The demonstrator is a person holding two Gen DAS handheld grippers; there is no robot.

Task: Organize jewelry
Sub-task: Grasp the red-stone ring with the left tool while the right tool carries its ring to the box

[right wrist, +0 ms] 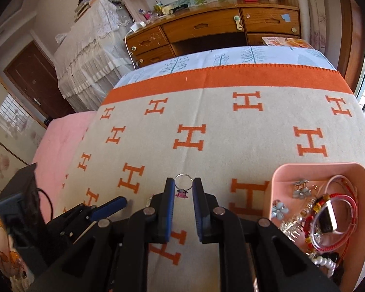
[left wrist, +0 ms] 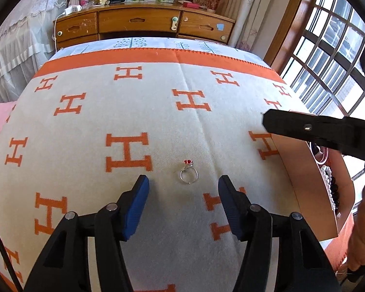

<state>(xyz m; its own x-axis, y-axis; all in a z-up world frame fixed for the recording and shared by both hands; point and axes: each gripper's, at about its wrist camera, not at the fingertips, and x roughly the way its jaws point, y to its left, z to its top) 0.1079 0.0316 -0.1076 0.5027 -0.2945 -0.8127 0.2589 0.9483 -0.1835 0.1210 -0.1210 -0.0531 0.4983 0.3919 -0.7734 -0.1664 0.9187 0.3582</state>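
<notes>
Here the sorting of jewelry is in the middle, I judge: several pieces already lie in the pink tray (right wrist: pixel 279 172) on the blanket (left wrist: pixel 158 112) of the bed, while two small pieces are still outside it.

The left gripper (left wrist: pixel 183 189) hangs just above the blanket with its jaws released and standing apart, nothing pressed between the blue pads (left wrist: pixel 136 209). The silver ring with a red stone (left wrist: pixel 189 173) lies flat on the blanket, just ahead of the jaws and about midway between them, touching neither pad. Its stone points away from the gripper, toward the wooden dresser (left wrist: pixel 143 22), so its long axis runs along the direction of the fingers, from band to stone.

The right gripper (right wrist: pixel 184 187) has its jaws clenched on a keyring with a small pink charm (right wrist: pixel 182 182). The wire loop sticks out in front of the fingertips and the charm hangs between the pads, so the long axis again runs along the fingers. The tray is near, to the right of this gripper.

The step in hand seems to be carrying the keyring to the tray. The next move calls for bringing the right gripper over the tray's rim and releasing there. The ring then needs a low approach and a careful close across its thin band, because it may slip on the soft cloth.
</notes>
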